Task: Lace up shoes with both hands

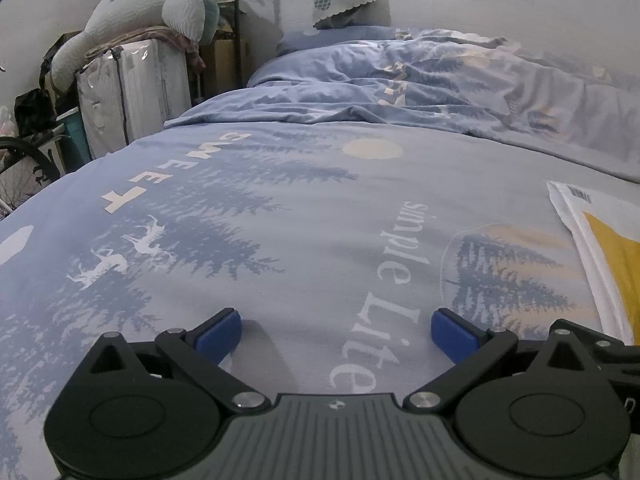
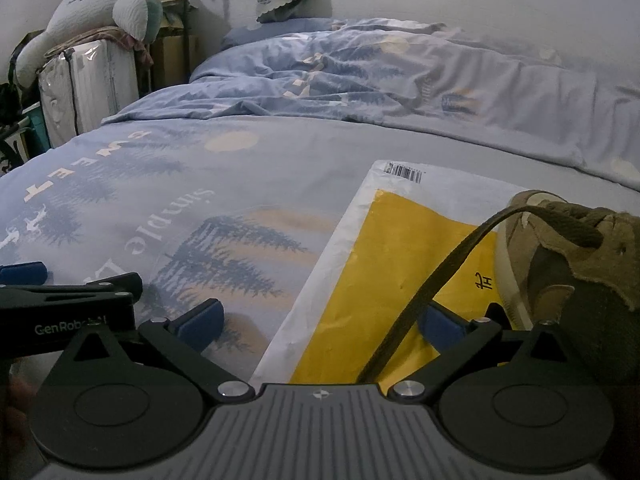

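A tan and olive suede shoe (image 2: 568,264) stands on a yellow and white mailer bag (image 2: 380,264) at the right of the right wrist view. Its dark brown flat lace (image 2: 448,268) arcs off the shoe top and runs down between the fingers of my right gripper (image 2: 320,326), close to the right blue pad (image 2: 440,328). The jaws stand wide apart and do not pinch the lace. My left gripper (image 1: 336,334) is open over bare bedsheet, left of the mailer's edge (image 1: 600,248). Its black casing (image 2: 68,316) shows at the left of the right wrist view. The shoe is not in the left wrist view.
All of this lies on a bed with a blue tree-print sheet (image 1: 280,220). A rumpled duvet (image 1: 420,84) lies at the far end. Beside the bed at the far left are a wrapped white suitcase (image 1: 128,84) and a plush toy (image 1: 132,12).
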### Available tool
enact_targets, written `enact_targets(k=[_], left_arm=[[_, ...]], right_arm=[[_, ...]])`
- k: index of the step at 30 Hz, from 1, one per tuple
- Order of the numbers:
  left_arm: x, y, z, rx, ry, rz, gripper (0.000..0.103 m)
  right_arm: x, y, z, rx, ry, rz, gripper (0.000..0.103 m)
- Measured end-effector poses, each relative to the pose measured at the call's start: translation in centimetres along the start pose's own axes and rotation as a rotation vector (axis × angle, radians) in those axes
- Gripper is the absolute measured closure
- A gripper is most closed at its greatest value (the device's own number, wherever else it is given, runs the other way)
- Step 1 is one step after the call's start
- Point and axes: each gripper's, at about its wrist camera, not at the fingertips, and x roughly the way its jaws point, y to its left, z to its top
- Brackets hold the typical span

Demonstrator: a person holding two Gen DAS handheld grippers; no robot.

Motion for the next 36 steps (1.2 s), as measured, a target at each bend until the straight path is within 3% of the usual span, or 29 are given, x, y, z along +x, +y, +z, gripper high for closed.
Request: enact_targets(k=[36], left_arm=[[0.09,0.32,-0.04,-0.014,-0.002,-0.011,0.0]], right_arm=[[0.49,0.12,0.17,-0.007,0.002,0.001,0.0]])
